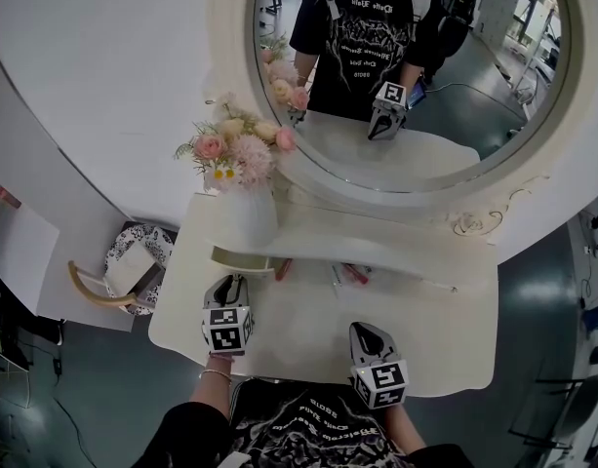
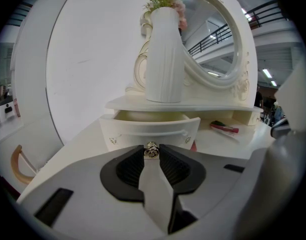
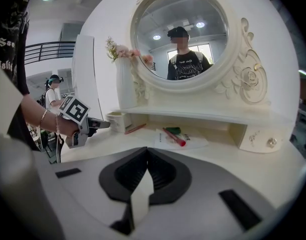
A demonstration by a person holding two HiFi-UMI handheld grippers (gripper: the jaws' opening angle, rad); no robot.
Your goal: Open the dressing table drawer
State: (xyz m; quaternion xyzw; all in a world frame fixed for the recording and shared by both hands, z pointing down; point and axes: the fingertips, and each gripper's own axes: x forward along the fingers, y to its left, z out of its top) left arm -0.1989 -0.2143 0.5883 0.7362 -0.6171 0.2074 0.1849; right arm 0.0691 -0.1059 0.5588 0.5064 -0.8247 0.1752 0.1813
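Beneath the vase (image 1: 248, 214): the drawer (image 2: 150, 129) stands pulled out from under the shelf (image 2: 192, 104), its pale inside showing
Left gripper (image 1: 234, 283): straight in front of the vase, jaws narrowed and clamped on the drawer's small metal knob (image 2: 151, 150)
Right gripper (image 3: 147, 153): right of the vase and nearer the person, at the front edge of the tabletop (image 1: 308, 334), jaws pressed together with nothing between them
Flowers (image 1: 242, 149): pink and cream blooms fill the vase
Mirror (image 3: 153, 24): round and white-framed, behind and to the right of the vase, reflecting the person in a black printed shirt
Red pen (image 3: 176, 136): right of the vase, lying on a sheet of paper (image 3: 192, 141) under the shelf
Second drawer (image 3: 257, 136): far right of the vase, closed
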